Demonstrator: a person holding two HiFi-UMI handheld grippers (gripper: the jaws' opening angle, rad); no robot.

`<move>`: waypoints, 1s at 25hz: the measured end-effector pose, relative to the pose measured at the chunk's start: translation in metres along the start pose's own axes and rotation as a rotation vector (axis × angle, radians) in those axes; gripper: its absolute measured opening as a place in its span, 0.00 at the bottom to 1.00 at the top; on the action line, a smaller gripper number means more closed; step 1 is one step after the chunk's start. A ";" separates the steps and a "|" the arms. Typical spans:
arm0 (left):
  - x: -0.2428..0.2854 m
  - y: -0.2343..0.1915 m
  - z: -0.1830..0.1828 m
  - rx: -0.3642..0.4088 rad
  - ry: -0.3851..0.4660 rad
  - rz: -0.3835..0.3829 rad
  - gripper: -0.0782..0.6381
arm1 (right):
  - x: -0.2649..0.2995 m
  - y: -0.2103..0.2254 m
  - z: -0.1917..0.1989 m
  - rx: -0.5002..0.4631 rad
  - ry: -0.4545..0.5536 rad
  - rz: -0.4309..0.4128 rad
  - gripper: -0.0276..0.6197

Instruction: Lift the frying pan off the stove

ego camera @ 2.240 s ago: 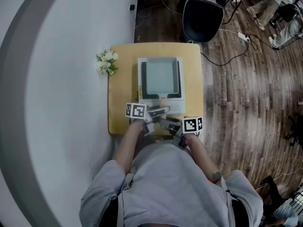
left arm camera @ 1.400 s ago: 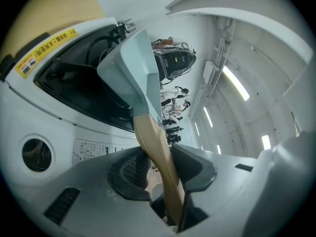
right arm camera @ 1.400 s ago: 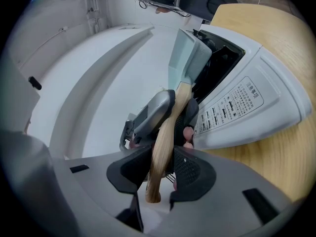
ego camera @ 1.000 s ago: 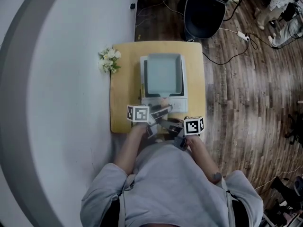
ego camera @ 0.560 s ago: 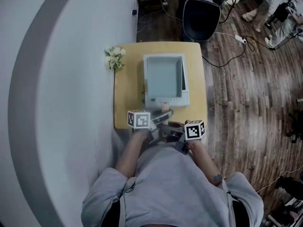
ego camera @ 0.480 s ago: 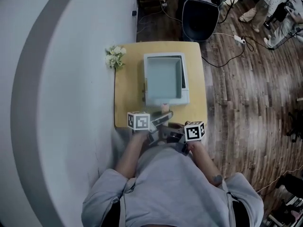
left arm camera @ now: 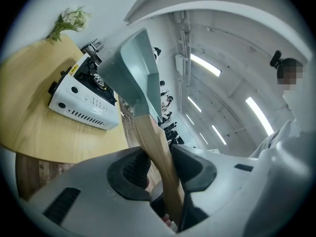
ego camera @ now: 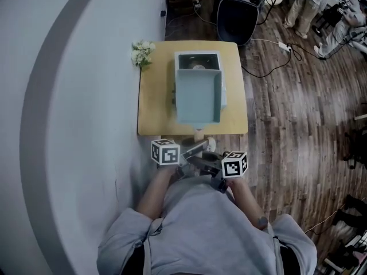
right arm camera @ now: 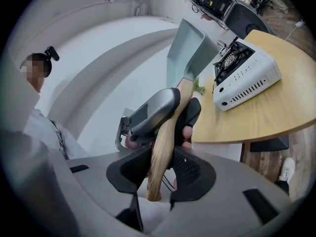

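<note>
One frying pan (ego camera: 198, 96), square and pale blue-green, and both grippers are on its single wooden handle (ego camera: 198, 135). The left gripper (ego camera: 194, 148) has its two jaws pressed on the handle from either side, partway shut with the wood filling the gap. The right gripper (ego camera: 205, 160) does the same just behind it, its jaws pinched on the very end of the handle. That makes two grips on one stick, the left one nearer the pan.

In the left gripper view the handle (left arm camera: 155, 152) runs up out of the left gripper (left arm camera: 160, 169) and the pan (left arm camera: 131, 73) hangs ahead of it and above it, tipped on edge, clear of everything. In the right gripper view the right gripper (right arm camera: 160, 169) holds the butt of the handle (right arm camera: 163, 142). The left gripper's body sits right in front of it on the same wood, and the pan (right arm camera: 185, 53) rises beyond.

One white stove (ego camera: 198, 60) sits on the tabletop (ego camera: 155, 96), ahead of both grippers and below the pan. Its single burner shows past the pan's far edge in the head view. The gripper views show the stove (left arm camera: 84, 102) (right arm camera: 244, 78) flat on the wood with air between it and the pan.

One bunch of white flowers (ego camera: 141, 51) lies at the tabletop's far left corner, well ahead of the left gripper. One black chair (ego camera: 238, 16) stands on the floor beyond the tabletop.
</note>
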State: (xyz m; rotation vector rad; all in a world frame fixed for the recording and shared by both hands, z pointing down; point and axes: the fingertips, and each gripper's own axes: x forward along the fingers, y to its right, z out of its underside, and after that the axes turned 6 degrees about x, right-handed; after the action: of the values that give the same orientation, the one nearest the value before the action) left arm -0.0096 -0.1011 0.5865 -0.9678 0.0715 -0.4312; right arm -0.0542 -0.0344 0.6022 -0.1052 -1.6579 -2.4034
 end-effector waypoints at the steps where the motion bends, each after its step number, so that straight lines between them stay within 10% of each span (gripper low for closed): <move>1: -0.003 0.005 0.005 0.008 -0.001 0.000 0.29 | -0.002 -0.004 0.007 -0.007 -0.002 0.001 0.23; 25: -0.028 0.109 0.105 0.032 0.128 -0.039 0.29 | -0.070 -0.068 0.125 -0.068 -0.049 -0.075 0.23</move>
State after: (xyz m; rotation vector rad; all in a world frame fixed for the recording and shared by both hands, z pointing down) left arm 0.0259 0.0449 0.5542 -0.9110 0.1612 -0.5284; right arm -0.0088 0.1149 0.5725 -0.1159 -1.6285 -2.5334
